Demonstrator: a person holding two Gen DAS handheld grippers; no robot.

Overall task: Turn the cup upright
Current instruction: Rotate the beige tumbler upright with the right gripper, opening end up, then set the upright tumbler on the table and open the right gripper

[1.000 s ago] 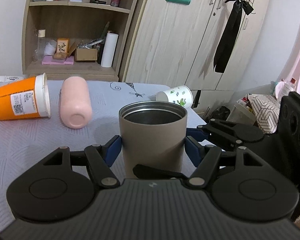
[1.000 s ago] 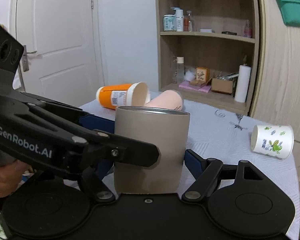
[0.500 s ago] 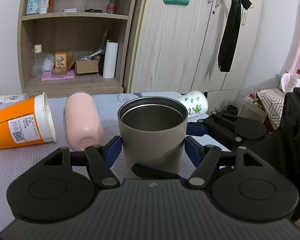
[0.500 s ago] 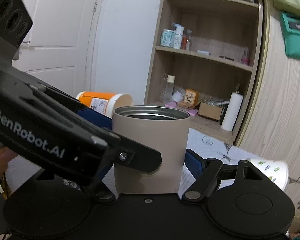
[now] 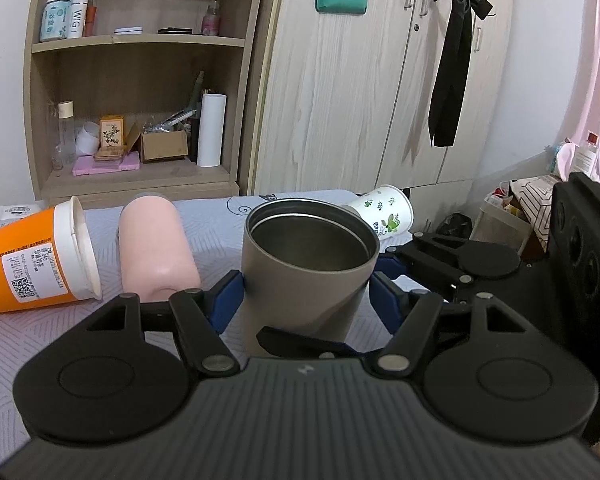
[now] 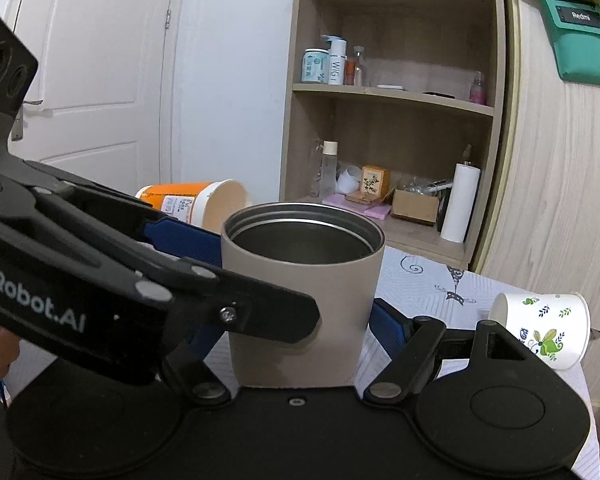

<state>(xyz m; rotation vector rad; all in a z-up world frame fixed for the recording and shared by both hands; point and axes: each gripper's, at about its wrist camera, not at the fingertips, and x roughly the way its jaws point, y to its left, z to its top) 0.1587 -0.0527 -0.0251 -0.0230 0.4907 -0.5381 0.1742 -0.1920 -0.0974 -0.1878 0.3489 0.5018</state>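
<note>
A taupe metal cup (image 5: 304, 276) stands mouth up, tilted a little to the right, between the blue pads of my left gripper (image 5: 306, 294). The left pad touches its wall; a small gap shows at the right pad. In the right wrist view the same cup (image 6: 300, 304) sits between the pads of my right gripper (image 6: 296, 320). Both grippers surround it from different sides. The cup's base is hidden behind the gripper bodies, so I cannot tell if it rests on the table.
An orange cup (image 5: 32, 260), a pink cup (image 5: 152, 248) and a white floral paper cup (image 5: 384, 210) lie on their sides on the pale patterned tablecloth (image 5: 216, 220). A wooden shelf (image 5: 132, 80) and wardrobe (image 5: 360, 92) stand behind the table.
Both grippers and the taupe cup have risen, so the camera looks more into its mouth. The cup now tilts slightly right.
</note>
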